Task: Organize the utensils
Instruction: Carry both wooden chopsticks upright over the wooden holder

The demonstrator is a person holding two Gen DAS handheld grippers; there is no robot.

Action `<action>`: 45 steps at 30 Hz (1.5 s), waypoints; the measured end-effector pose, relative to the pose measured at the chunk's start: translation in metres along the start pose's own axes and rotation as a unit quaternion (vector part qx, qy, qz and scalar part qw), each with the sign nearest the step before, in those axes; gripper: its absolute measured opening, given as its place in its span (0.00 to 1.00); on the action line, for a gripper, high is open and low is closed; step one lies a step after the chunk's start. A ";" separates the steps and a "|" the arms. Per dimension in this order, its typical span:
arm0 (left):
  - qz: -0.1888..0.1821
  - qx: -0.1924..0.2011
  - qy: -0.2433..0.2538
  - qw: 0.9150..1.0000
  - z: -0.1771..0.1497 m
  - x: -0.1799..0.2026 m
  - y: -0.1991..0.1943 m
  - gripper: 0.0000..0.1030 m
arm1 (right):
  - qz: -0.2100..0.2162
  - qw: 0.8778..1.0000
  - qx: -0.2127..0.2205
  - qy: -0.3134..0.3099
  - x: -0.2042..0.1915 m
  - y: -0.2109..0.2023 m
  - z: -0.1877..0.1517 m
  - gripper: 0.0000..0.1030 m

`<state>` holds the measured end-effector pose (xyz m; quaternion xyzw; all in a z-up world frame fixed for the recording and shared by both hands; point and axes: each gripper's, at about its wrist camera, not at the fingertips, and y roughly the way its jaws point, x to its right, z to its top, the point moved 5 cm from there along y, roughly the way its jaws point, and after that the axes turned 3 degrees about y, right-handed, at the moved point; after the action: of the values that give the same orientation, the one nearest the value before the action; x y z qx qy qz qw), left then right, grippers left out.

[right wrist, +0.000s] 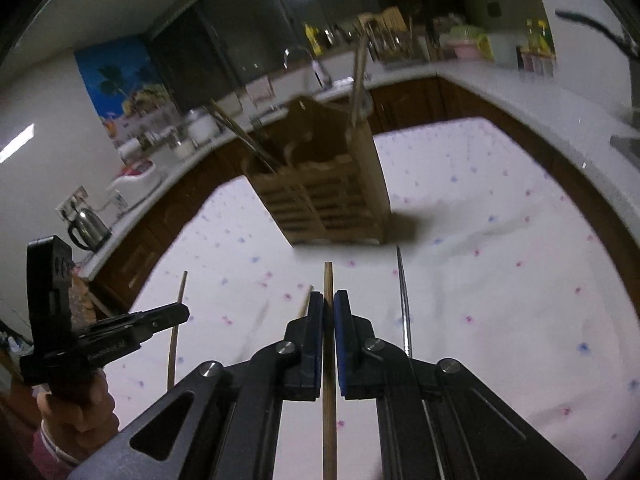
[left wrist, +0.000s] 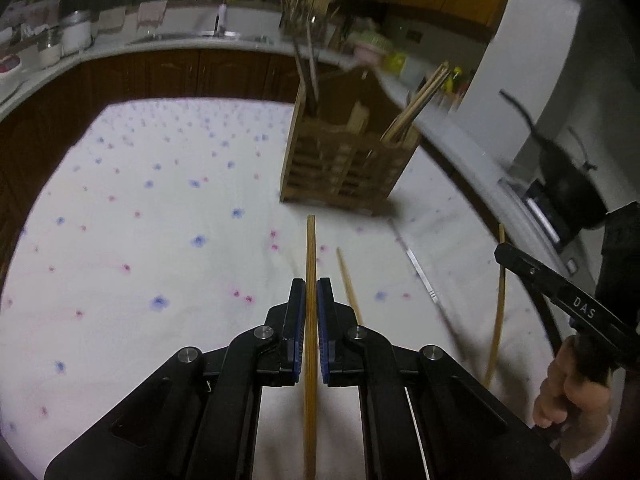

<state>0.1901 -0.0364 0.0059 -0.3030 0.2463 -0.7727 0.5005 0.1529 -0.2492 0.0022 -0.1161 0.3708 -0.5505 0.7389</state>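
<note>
Two grippers are showing, each clamping one wooden chopstick; the left gripper [left wrist: 311,284] is pinching a chopstick [left wrist: 311,248] at lower centre of the left view, the stick running straight up between the blue pads; the right gripper [right wrist: 328,298] is gripping a second stick [right wrist: 328,276] the same way at lower centre of the right view.

On the cloth [left wrist: 140,208] two loose utensils are lying: one bare wooden stick [left wrist: 347,280] just right of the left gripper, and one metal stick [left wrist: 416,266] further right.

One wooden caddy [left wrist: 340,160] is standing at upper centre right of the left view, well apart from both grippers; its slatted front is facing the cameras. Inside it, a bunch of wooden sticks [left wrist: 416,108] is leaning out of the right compartment and dark-handled utensils [left wrist: 308,76] are rising from the left one; the exact count inside is blurred.

One hand [left wrist: 568,388] is gripping the right tool at lower right of the left view.
</note>
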 end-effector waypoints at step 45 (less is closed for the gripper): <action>0.019 0.152 0.012 0.988 0.096 0.002 -0.085 0.05 | 0.016 0.986 0.165 -0.028 -0.032 -0.066 0.109 0.05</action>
<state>0.2044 -0.0138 0.1312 -0.2092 0.1380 -0.7951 0.5524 0.1752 -0.2707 0.1297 -0.0023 0.2558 -0.5888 0.7668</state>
